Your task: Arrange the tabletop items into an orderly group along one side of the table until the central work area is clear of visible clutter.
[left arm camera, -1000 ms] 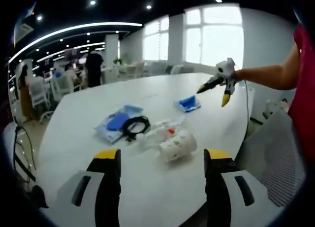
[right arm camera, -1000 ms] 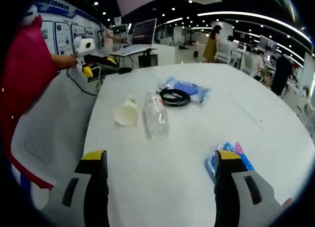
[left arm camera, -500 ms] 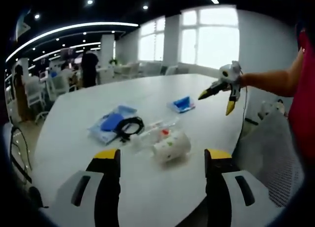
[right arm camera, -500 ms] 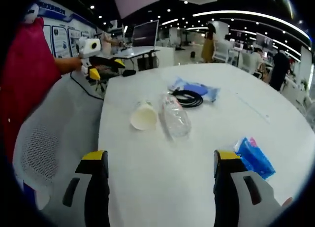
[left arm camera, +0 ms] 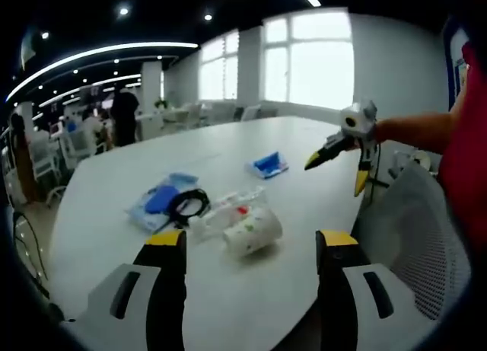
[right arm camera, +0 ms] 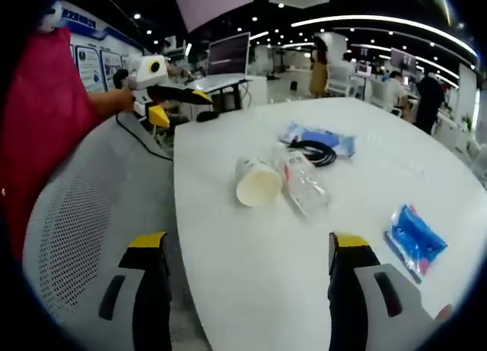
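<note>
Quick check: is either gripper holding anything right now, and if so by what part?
Nothing is held. The left gripper and right gripper are both open, and the paper cup and plastic bottle lie untouched on the table.

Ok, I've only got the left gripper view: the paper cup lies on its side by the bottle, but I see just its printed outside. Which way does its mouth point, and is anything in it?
Observer: In the right gripper view the paper cup turns its open mouth toward the right gripper. The inside looks plain and empty.
Operator: And where is my left gripper relative to the table?
Observer: The left gripper is off the table, in the air past its edge and beyond the white mesh chair, jaws open with nothing between them.
</note>
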